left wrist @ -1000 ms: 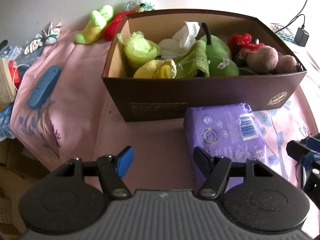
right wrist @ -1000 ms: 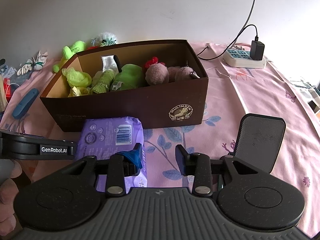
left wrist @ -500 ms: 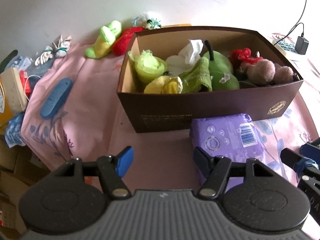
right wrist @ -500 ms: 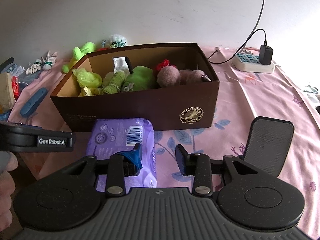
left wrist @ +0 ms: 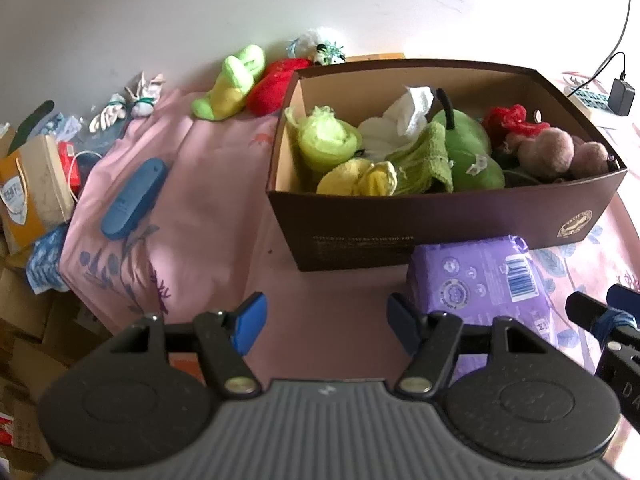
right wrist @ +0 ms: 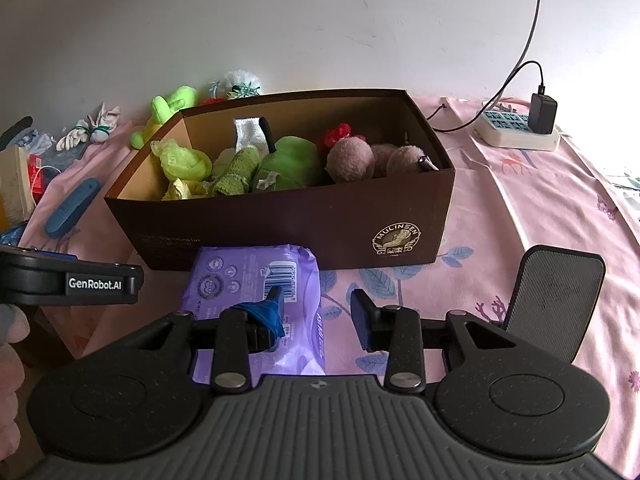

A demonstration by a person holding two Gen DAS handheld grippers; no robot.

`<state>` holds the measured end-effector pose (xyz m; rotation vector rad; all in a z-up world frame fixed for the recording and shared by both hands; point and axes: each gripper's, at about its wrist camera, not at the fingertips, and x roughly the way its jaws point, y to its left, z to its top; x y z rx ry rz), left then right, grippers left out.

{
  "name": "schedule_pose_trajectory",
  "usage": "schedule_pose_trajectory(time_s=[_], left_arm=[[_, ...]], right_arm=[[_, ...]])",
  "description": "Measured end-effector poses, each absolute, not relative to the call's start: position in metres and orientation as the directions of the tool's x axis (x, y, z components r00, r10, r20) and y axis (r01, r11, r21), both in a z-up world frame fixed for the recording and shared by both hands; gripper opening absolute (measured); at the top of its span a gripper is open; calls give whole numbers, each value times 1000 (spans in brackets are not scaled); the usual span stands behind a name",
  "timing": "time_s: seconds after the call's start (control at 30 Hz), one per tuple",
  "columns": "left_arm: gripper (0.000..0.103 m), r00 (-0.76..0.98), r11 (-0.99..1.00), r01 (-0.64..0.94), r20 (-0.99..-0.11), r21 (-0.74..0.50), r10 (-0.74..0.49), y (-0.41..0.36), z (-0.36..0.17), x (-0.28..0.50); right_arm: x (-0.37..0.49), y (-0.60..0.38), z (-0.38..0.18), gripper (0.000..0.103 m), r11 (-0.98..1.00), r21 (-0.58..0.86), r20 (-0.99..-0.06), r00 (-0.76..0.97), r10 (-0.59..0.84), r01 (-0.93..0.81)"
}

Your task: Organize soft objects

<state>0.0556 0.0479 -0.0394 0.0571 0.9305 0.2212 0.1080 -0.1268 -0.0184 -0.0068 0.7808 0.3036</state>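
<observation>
Both grippers' fingers apart, purple pack (right wrist: 256, 280) touching brown box (right wrist: 288, 220) front, bare pink cloth (left wrist: 320, 300) between.

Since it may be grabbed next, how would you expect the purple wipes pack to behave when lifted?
The purple wipes pack looks soft-sided and wrinkled, so it would probably sag. Its glossy film may be slippery. Lying flat on the pink cloth, it seems unlikely to roll.

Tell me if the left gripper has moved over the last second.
Yes. The left gripper has pulled back and swung left: the box looks smaller and sits further right in its view, with more of the table's left edge showing.
</observation>
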Motion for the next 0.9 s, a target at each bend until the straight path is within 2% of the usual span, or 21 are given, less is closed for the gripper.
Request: schedule_pose_trajectory(time_s=[0.5,0.7,0.9], left_arm=[[69,574,977,-169,-793,130,205,36,-39,71],[69,567,979,-168,-802,111,188,29,-42,77],[70,553,981,-156,-813,117,184,28,-47,76]], right_arm=[[123,-140,-19,19,949,98,-710,647,277,-299],[122,-146,-21,19,939,164,-709,626,326,-303],[114,-143,-24,19,941,162,-712,625,321,-298]])
